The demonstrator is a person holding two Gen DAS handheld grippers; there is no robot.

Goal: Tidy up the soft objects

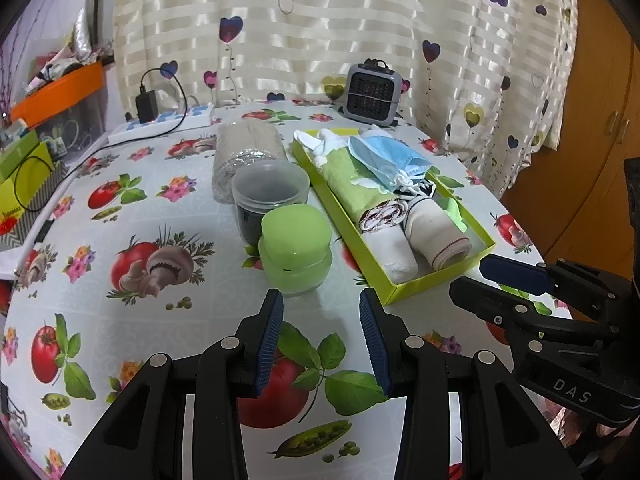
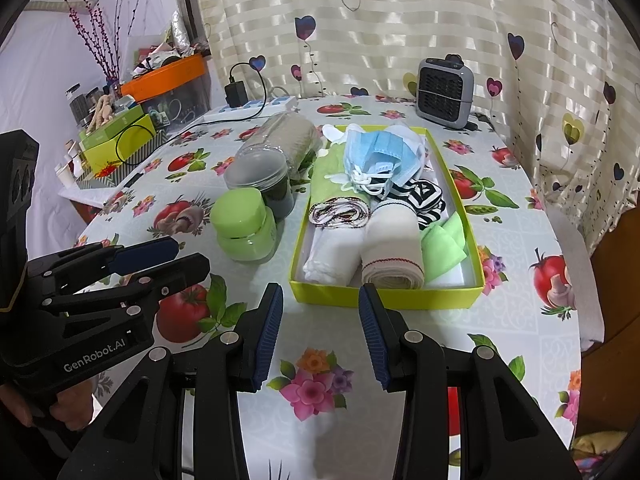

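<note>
A: In the box [image 2: 384, 298], mid-table [image 2: 400, 360], soft stuff mostly packed: two white rolls [image 2: 394, 252], a green cloth [image 2: 332, 182], a striped piece [image 2: 428, 198], blue masks [image 2: 386, 156] piled on top, a light green pouch [image 2: 442, 246] at the right wall.

B: Anything soft outside the box?

A: Not obviously. Beside it stand a green jar [image 1: 295, 254] and a grey tub [image 1: 270, 196], both hard. A clear-wrapped beige roll [image 1: 246, 160] lies behind them on the table; could be soft, can't tell if it belongs.

B: Tongs?

A: Left tongs [image 1: 322, 340] wide, holding nothing, hovering over bare table short of the jar. Right tongs [image 2: 320, 338] wide too, empty, just in front of the box's near wall.

B: So progress?

A: Looks late stage. Box is full, nothing held. Left over, as a guess: tidy the masks, which sit loose with their ear loops tangled, and maybe deal with the wrapped roll.

B: Risk?

A: Masks sit high on the pile and could slide off if nudged.
</note>
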